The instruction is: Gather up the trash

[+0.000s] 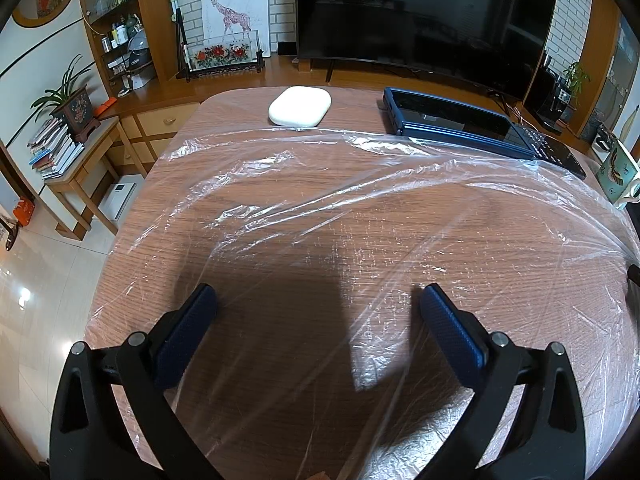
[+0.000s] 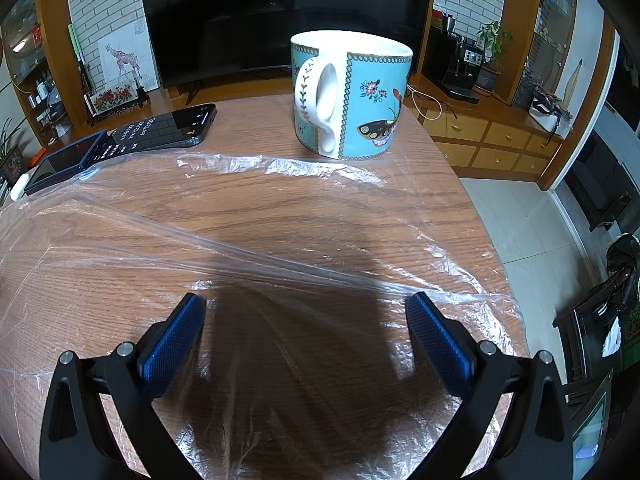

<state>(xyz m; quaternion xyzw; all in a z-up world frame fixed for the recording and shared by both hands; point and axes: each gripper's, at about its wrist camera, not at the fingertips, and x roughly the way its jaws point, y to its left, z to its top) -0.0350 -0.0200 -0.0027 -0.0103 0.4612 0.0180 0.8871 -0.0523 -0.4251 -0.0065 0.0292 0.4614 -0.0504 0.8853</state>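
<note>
A large sheet of clear plastic wrap (image 1: 360,216) lies crumpled over most of the round wooden table (image 1: 240,108); it also shows in the right wrist view (image 2: 280,264). My left gripper (image 1: 318,308) is open, jaws wide apart, just above the wrap near the table's front. My right gripper (image 2: 306,316) is open too, over the wrap near the right edge, where a taut fold of the plastic runs up against its right finger (image 2: 436,340). Neither holds anything.
A white oval case (image 1: 300,106) sits at the table's far side. A dark blue keyboard-like device (image 1: 472,128), also in the right wrist view (image 2: 120,140), lies partly on the wrap. A blue butterfly mug (image 2: 352,96) stands at the far right. A TV (image 1: 420,16) and cabinets stand behind.
</note>
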